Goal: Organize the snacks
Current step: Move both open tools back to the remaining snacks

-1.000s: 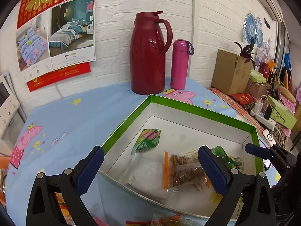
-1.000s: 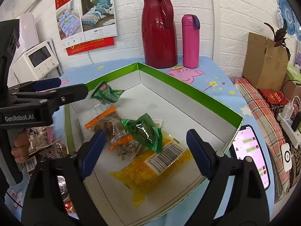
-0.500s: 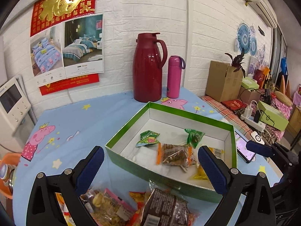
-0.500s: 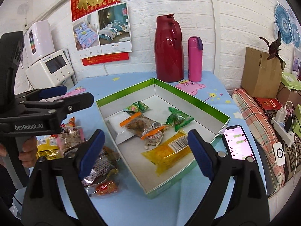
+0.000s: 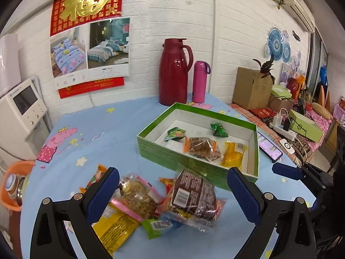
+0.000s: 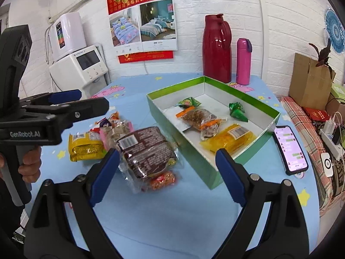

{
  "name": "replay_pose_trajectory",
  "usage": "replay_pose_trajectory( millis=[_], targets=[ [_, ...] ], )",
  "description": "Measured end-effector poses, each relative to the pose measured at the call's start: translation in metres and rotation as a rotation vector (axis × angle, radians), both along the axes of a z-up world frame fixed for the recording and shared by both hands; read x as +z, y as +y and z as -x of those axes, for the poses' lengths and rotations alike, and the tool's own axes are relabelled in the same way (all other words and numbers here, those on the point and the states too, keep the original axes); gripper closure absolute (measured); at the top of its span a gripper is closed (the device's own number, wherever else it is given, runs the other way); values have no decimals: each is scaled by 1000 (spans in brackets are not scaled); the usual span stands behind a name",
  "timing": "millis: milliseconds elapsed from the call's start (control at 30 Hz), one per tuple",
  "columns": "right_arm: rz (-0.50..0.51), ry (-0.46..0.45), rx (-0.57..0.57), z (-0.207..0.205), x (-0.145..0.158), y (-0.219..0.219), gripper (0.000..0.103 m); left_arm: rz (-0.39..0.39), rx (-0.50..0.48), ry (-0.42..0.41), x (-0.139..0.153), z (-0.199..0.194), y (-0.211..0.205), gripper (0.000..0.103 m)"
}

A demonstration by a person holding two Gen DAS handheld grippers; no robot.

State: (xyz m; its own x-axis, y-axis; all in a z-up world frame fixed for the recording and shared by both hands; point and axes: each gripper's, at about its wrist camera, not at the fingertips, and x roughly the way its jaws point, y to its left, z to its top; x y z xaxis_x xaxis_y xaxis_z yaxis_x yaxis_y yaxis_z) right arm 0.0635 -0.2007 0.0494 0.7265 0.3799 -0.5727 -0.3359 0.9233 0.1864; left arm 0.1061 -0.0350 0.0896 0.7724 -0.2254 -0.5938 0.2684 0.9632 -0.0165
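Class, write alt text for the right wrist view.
The open right tool hovers over a brown snack packet on a blue tablecloth, beside a green box holding several snacks. The left tool is open at left.

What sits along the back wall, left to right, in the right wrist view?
White countertop appliance with a screen → red-and-gold wall calendar poster → dark red thermos jug → pink cylindrical bottle → brown cardboard box.
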Motion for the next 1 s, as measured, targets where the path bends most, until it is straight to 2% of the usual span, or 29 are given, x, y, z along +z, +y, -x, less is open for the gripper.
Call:
replay_pose_trajectory(
  millis=[267, 467, 633, 700, 733, 767, 800, 833, 933, 1000],
  targets=[
    [-27, 124, 51, -6, -35, 24, 12, 46, 62, 80, -31, 17, 52, 2],
    [-63, 174, 61, -16, -48, 38, 12, 113, 14, 120, -32, 6, 56, 4],
    [-90, 203, 41, -15, -56, 31, 12, 101, -89, 199, -46, -28, 18, 23],
    [-94, 212, 17, -12, -59, 22, 12, 67, -100, 245, -60, -44, 0, 24],
    [-98, 217, 5, -10, -60, 17, 12, 51, -101, 262, -67, -50, -7, 31],
    [-101, 222, -8, -8, -61, 11, 12, 39, -107, 282, -74, -54, -13, 43],
    [-104, 226, -22, -5, -61, 5, 12, 44, -128, 308, -80, -57, -16, 60],
    [-108, 228, -32, -2, -62, 0, 12, 82, -152, 322, -82, -56, -16, 71],
    [-132, 238, -36, 5, -62, -12, 12, 122, -187, 339, -80, -37, -9, 80],
    [-166, 252, -18, 10, -64, -17, 12, 143, -188, 365, -84, -19, 3, 81]
  ],
)
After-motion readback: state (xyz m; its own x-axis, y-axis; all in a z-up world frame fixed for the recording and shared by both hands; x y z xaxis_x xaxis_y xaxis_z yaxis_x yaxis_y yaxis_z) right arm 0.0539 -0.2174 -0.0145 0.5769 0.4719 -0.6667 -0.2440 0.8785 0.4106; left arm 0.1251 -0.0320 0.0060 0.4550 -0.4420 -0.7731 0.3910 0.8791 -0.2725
